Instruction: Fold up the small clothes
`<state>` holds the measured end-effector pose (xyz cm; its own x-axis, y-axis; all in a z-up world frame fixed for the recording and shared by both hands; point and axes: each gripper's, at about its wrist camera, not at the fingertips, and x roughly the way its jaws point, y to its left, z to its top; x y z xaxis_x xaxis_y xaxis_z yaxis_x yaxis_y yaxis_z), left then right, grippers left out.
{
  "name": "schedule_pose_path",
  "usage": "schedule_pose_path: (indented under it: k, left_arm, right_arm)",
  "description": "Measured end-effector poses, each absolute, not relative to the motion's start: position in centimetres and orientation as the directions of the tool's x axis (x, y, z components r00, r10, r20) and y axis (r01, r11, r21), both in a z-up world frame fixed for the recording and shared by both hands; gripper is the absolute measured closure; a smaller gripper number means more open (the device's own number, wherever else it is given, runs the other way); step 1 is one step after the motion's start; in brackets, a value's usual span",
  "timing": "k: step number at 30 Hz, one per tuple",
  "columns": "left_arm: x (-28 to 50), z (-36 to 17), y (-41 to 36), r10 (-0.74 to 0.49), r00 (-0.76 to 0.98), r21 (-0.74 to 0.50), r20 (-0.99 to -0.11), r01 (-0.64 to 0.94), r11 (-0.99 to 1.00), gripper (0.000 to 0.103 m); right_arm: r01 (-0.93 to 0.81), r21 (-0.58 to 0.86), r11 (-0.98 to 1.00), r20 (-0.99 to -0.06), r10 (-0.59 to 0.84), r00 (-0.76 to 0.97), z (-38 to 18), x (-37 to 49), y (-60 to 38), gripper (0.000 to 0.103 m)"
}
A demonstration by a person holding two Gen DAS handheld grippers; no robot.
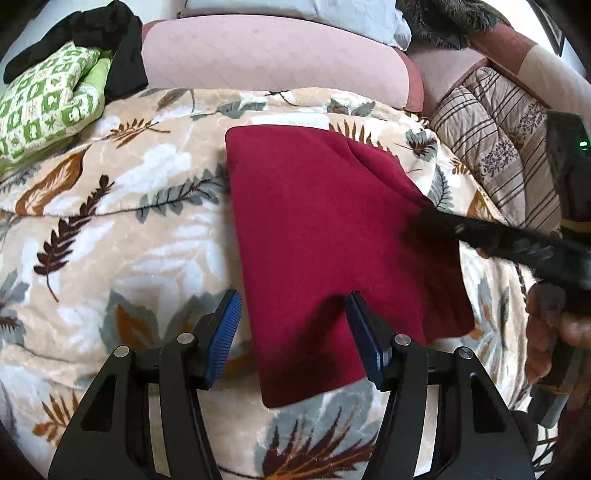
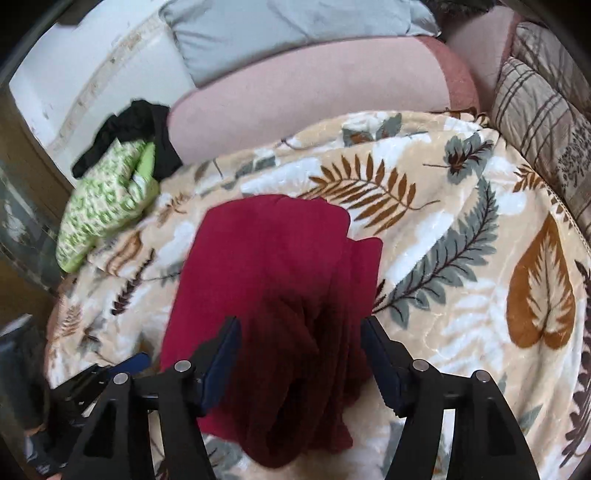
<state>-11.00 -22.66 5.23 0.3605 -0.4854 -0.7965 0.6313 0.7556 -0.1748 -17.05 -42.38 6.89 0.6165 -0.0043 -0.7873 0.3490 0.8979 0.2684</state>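
A dark red garment lies flat on the leaf-patterned blanket. My left gripper hovers over its near corner with the blue pads wide apart, open; the cloth lies flat under the jaws, not pinched. Blurred, my right gripper reaches in from the right onto the garment's right edge, with a hand behind it. In the right wrist view the red garment is bunched in folds between the spread fingers of my right gripper, which is open. The left gripper shows at the lower left.
A green-and-white patterned cloth and black clothes lie at the far left. A pink cushion and a grey pillow run along the back. A striped quilt borders the right side.
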Motion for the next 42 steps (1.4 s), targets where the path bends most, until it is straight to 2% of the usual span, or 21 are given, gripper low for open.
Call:
schedule_pose_path:
  k: [2,6,7,9,10,12,13,14,18,22,24,25,26,27,29,31,39,42]
  left_arm:
    - [-10.7,5.0,-23.0,-0.484,0.359,-0.174,-0.798,0.632,0.755,0.044]
    - [-9.9,4.4,-23.3,-0.492,0.342,-0.193,-0.8,0.63,0.753,0.044]
    - [-9.5,4.3,-23.3,-0.502,0.331,-0.21,-0.799,0.629,0.749,0.044]
    - [-8.9,4.3,-23.1,-0.532,0.307,-0.252,-0.789,0.628,0.736,0.044]
    - [-8.5,4.3,-22.9,-0.553,0.291,-0.284,-0.781,0.623,0.729,0.044]
    - [-7.4,4.1,-22.6,-0.585,0.266,-0.345,-0.767,0.597,0.724,0.035]
    - [-6.8,3.9,-22.5,-0.599,0.254,-0.375,-0.759,0.582,0.722,0.026]
    - [-6.3,3.6,-22.6,-0.612,0.238,-0.402,-0.754,0.57,0.717,0.023]
    - [-4.8,1.8,-23.4,-0.619,0.157,-0.458,-0.77,0.54,0.706,0.022]
    - [-4.2,0.6,-24.1,-0.631,0.12,-0.492,-0.767,0.523,0.697,0.016]
    - [-4.1,0.1,-24.2,-0.646,0.097,-0.52,-0.757,0.509,0.686,0.016]
    - [-4.2,0.0,-24.2,-0.65,0.094,-0.524,-0.754,0.51,0.682,0.019]
    - [-4.3,0.2,-24.3,-0.658,0.088,-0.527,-0.748,0.523,0.67,0.035]
    - [-4.6,0.5,-24.4,-0.662,0.079,-0.526,-0.745,0.541,0.656,0.036]
    - [-5.1,1.4,-24.3,-0.65,0.108,-0.491,-0.752,0.567,0.662,0.046]
    - [-5.7,2.4,-23.7,-0.65,0.109,-0.483,-0.752,0.58,0.656,0.05]
    - [-9.9,5.7,-15.2,-0.616,0.186,-0.435,-0.765,0.555,0.709,0.051]
    - [-11.9,4.5,-12.3,-0.568,0.185,-0.409,-0.802,0.522,0.748,0.051]
  right_arm:
    - [0.363,0.236,0.901,-0.807,-0.027,0.59,5.6,-16.3,-42.7,0.061]
    - [0.4,0.309,0.863,-0.796,0.005,0.605,3.3,-17.1,-44.3,0.065]
    - [0.404,0.336,0.851,-0.788,0.019,0.616,3.0,-17.4,-44.6,0.064]
    - [0.43,0.346,0.834,-0.783,0.004,0.623,2.8,-17.9,-45.1,0.046]
    - [0.44,0.345,0.829,-0.777,-0.01,0.63,2.7,-18.2,-45.5,0.033]
    - [0.416,0.409,0.812,-0.754,0.045,0.655,2.3,-18.3,-46.2,0.031]
    - [0.405,0.434,0.805,-0.747,0.07,0.661,2.1,-18.3,-46.3,0.031]
    - [0.392,0.45,0.802,-0.741,0.09,0.666,1.9,-18.2,-46.5,0.031]
    - [0.347,0.526,0.776,-0.707,0.173,0.685,0.7,-17.3,-47.0,0.028]
    - [0.325,0.604,0.728,-0.679,0.256,0.688,-0.6,-16.5,-47.2,0.026]
    - [0.315,0.606,0.73,-0.674,0.262,0.691,-0.8,-16.3,-46.9,0.026]
    - [0.308,0.6,0.738,-0.674,0.26,0.692,-0.7,-16.2,-46.7,0.03]
    - [0.303,0.595,0.745,-0.674,0.258,0.692,-0.5,-16.2,-46.4,0.036]
    - [0.298,0.589,0.751,-0.674,0.253,0.694,-0.3,-16.2,-46.3,0.039]
    - [0.288,0.562,0.776,-0.68,0.235,0.694,0.6,-16.4,-45.7,0.051]
    - [0.269,0.548,0.792,-0.676,0.23,0.7,1.8,-16.6,-45.1,0.055]
    - [0.126,0.604,0.787,-0.618,0.363,0.697,5.0,-18.9,-38.8,0.058]
    - [0.101,0.595,0.797,-0.652,0.406,0.64,3.5,-19.1,-35.7,0.057]
